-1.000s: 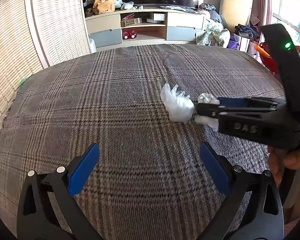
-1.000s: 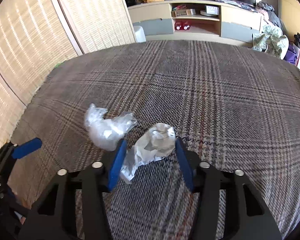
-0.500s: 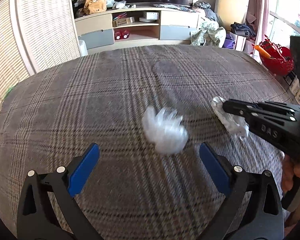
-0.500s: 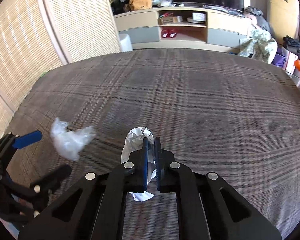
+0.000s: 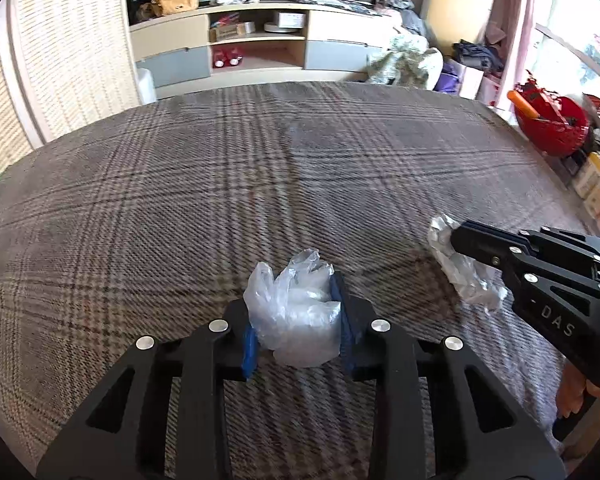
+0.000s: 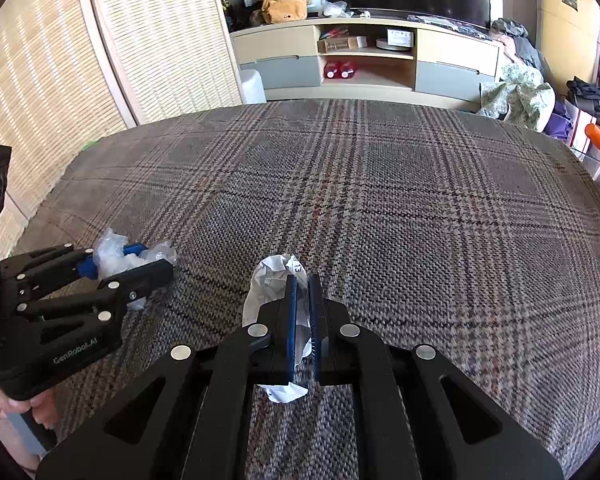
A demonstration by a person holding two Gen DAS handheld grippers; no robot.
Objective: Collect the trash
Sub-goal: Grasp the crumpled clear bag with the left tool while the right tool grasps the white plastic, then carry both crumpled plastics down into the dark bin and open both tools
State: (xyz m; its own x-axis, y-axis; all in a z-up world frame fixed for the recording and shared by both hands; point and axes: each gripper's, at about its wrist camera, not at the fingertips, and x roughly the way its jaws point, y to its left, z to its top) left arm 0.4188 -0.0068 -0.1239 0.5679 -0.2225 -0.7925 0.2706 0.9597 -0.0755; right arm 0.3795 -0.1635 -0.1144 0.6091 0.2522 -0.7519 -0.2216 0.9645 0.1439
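Everywhere plaid cloth [image 5: 180,200]; left gripper [image 5: 298,320] closing around plastic wrap [image 5: 296,320], right gripper [image 6: 303,320] clamped on crumpled paper [image 6: 274,280].

Left gripper [image 5: 296,320] points steeply downward; its jaws are closing, a crumpled plastic bag [image 5: 296,320] between the blue pads. Right gripper [image 6: 303,320] points down likewise, jaws clamped tight on a crumpled paper [image 6: 274,280]. Fingers [image 5: 570,398] grip the right handle.

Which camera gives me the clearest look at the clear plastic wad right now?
Left wrist: the clear plastic wad sits centered between the closing left gripper. The right wrist view shows the wad only small at the left edge, partly hidden by that gripper's fingers.
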